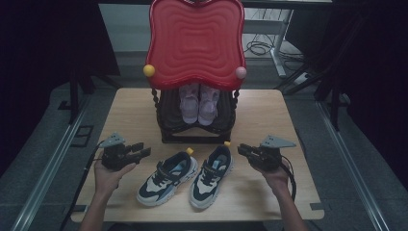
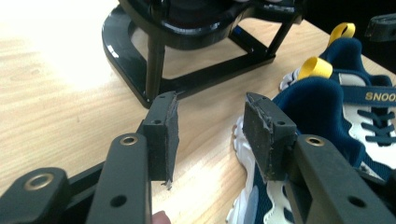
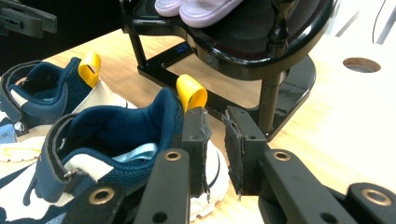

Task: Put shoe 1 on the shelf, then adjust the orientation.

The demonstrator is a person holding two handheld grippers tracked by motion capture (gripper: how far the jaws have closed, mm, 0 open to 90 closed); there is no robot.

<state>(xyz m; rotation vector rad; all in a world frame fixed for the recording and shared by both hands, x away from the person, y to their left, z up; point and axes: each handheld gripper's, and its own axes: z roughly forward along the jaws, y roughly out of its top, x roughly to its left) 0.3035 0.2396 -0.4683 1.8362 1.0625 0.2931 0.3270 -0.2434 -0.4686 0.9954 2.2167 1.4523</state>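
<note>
Two navy-and-white sneakers lie side by side on the wooden table (image 1: 269,120) in front of the black shoe rack (image 1: 196,130). The left gripper (image 1: 144,152) sits just left of the left sneaker (image 1: 167,177), jaws apart and empty. The right gripper (image 1: 242,148) is beside the heel of the right sneaker (image 1: 210,175), jaws narrowly parted, gripping nothing.
</note>
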